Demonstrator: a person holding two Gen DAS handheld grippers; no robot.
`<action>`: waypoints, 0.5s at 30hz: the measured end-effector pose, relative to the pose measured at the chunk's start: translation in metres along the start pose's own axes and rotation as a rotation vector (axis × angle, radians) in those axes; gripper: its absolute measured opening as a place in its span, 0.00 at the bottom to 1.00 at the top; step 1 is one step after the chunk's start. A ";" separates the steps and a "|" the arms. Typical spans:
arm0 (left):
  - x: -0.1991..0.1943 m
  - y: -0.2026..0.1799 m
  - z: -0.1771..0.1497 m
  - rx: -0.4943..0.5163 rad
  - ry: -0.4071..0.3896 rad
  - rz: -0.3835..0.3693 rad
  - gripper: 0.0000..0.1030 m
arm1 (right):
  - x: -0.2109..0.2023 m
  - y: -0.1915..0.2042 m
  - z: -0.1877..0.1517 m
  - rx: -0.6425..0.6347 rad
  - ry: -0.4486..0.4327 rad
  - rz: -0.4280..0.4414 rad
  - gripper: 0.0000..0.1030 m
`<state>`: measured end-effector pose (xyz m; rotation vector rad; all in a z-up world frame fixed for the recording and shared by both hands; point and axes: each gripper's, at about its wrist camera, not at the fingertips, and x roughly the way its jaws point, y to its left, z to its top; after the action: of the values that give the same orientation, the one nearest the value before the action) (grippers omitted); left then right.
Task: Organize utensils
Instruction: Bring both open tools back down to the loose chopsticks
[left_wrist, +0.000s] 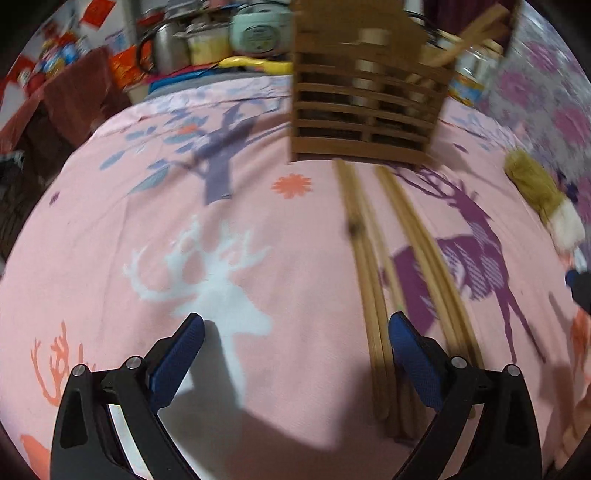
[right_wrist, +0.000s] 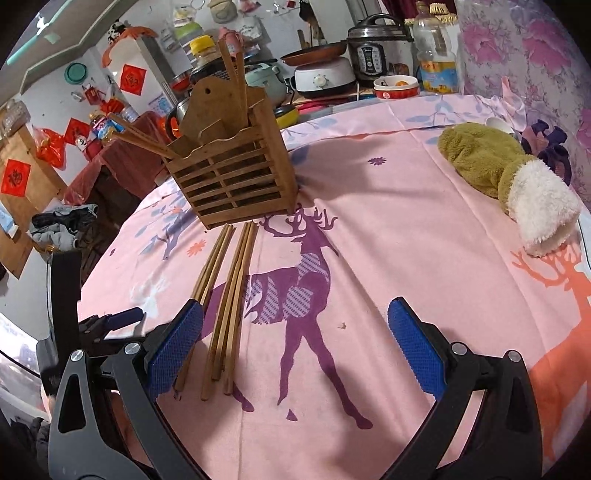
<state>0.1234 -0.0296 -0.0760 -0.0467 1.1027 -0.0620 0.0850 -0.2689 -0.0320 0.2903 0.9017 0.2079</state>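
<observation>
1. Both the left tongs and right tongs are spread, empty.
2. Thin brown wooden chopsticks lie ahead of them on the desk; light, stiff, roll-prone; pinch one mid-length.
3. Slatted wooden holder stands beyond.

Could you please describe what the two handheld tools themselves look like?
Both match: the left tool and right tool have black angular plastic arms with cut-out slots and silver screw heads, tipped with flat fingers covered in blue dimpled rubber. No cables or sleeves show.
</observation>
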 end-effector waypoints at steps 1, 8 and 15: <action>-0.001 0.006 0.002 -0.021 -0.005 0.027 0.96 | 0.000 0.000 0.000 0.001 -0.001 0.000 0.94; -0.006 0.041 0.006 -0.133 -0.010 0.080 0.95 | -0.001 0.001 -0.001 -0.010 -0.005 -0.005 0.94; -0.012 0.043 0.003 -0.141 -0.007 0.025 0.94 | -0.002 0.002 -0.001 -0.020 -0.013 -0.014 0.94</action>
<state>0.1217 0.0139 -0.0672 -0.1596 1.0995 0.0389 0.0831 -0.2671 -0.0305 0.2663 0.8881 0.2014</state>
